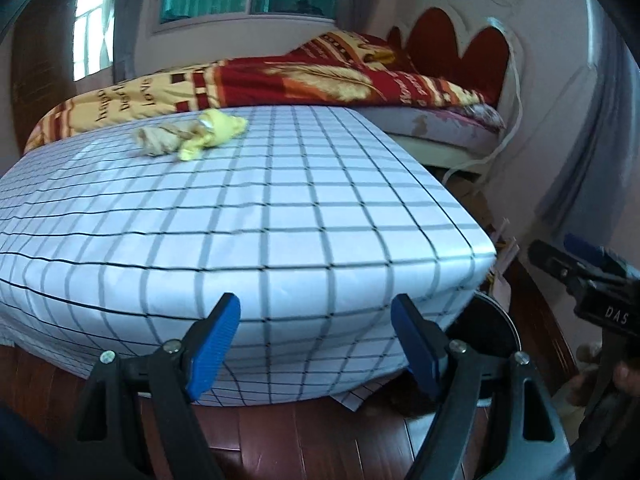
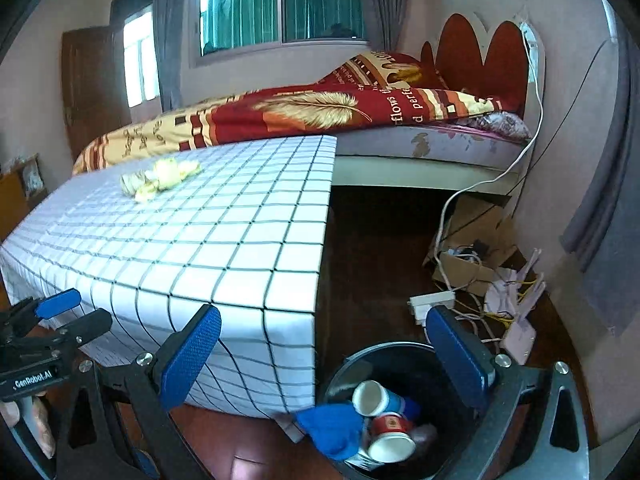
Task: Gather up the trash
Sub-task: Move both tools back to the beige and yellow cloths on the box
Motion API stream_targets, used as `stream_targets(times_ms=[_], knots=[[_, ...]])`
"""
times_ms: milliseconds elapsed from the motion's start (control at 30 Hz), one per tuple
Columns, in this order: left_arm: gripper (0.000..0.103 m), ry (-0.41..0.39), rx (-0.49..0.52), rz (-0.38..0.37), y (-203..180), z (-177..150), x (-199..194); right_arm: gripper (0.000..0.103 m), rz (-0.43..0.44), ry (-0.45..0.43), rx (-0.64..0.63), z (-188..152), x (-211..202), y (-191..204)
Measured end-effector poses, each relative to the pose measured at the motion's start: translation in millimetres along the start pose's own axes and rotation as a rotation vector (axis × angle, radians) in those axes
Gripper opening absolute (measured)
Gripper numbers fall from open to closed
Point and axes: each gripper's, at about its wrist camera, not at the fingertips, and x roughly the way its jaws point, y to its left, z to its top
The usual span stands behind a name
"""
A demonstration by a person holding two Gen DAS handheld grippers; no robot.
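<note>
Trash on the table: a crumpled yellow wad [image 1: 212, 136] with a beige crumpled piece [image 1: 158, 142] touching its left side; both look like soft paper or cloth, I cannot tell which.
Where it lies: upper left of both views, on the far part of the checked tablecloth [image 1: 280, 208], near the edge by the bed [image 2: 400, 140] with its red and gold quilt [image 2: 304, 112].
Relative to the tools: well apart from both grippers, beyond them and to the left across the tabletop.
Left gripper [image 1: 316, 344]: blue pads spread wide, nothing between them; at the bottom of its view, in front of the table's near edge.
Right gripper [image 2: 328, 364]: jaws wide apart, holding nothing; lower middle of its view, above the bin.
Trash bin [image 2: 400, 350]: dark and round, on the wooden floor by the table's corner, lower right; inside lie paper cups [image 2: 384, 420] and a blue crumpled piece [image 2: 332, 428].
</note>
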Motion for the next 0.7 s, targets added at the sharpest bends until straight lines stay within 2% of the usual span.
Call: stream_targets(times_ms=[67, 167, 300, 633, 700], knots=[[0.079, -0.011, -0.015, 0.02, 14, 7, -2, 0.103, 0.018, -0.015, 0.015, 4, 3, 5], [0.079, -0.025, -0.017, 0.054, 32, 16, -4, 0.103, 0.025, 0.055, -0.015, 19, 16, 21], [0.079, -0.047, -0.034, 0.109, 72, 36, -4, 0.103, 0.066, 0.048, -0.034, 41, 24, 46], [0.079, -0.098, -0.045, 0.214, 162, 101, 6, 0.103, 0.195, 0.011, -0.128, 113, 75, 147], [0.079, -0.095, -0.049, 0.217, 173, 109, 12, 0.099, 0.215, 0.011, -0.161, 125, 89, 169]])
